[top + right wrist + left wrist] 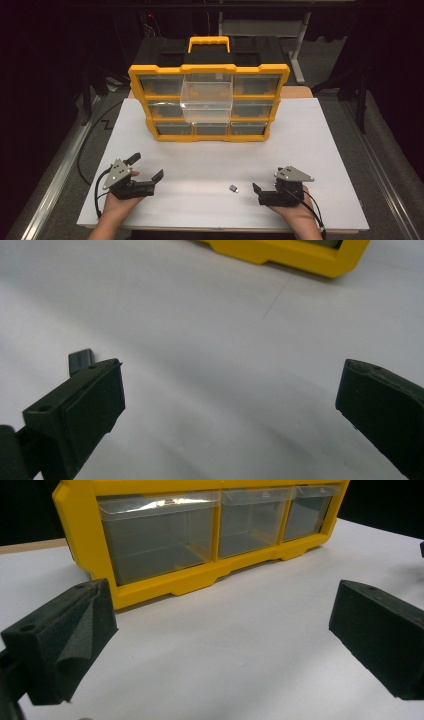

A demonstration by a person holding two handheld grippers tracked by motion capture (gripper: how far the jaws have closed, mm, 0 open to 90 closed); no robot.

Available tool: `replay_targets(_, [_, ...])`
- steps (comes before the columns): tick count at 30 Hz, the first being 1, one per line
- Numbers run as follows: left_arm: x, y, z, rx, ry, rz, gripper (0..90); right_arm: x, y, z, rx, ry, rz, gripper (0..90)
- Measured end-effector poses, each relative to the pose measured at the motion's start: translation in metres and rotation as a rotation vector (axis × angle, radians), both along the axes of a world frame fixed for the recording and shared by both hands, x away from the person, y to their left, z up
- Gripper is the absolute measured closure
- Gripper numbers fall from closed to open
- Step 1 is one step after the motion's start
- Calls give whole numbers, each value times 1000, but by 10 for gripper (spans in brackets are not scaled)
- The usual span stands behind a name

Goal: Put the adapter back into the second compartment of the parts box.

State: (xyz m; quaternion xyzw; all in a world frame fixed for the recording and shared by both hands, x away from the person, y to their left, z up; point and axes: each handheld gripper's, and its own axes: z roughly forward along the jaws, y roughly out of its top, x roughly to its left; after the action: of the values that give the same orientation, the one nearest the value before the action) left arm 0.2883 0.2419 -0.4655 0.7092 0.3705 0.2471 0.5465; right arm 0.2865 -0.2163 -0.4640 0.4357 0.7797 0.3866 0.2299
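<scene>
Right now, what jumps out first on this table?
The yellow organizer at the table's far side, one clear drawer pulled out from its middle column. Nearer, a small dark part lies on the white sheet, just left of the open right tool.

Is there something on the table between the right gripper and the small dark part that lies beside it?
Nothing visible stands between them. The small dark part lies alone on the white table, just beside the right gripper, whose jaws are open. The yellow drawer box stands far behind.
</scene>
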Motion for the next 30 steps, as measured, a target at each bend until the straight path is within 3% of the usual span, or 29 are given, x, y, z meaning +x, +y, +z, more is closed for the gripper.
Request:
replay_targets(10, [0,0,0,0,0,-6,2,3,4,-4,-16,76,39,0])
replay_targets(22, [0,-1,0,2,-6,-13,2,2,20,-4,-9,88,132,8])
replay_targets(30, [1,-1,0,6,-7,-20,2,4,35,-3,-16,83,196,90])
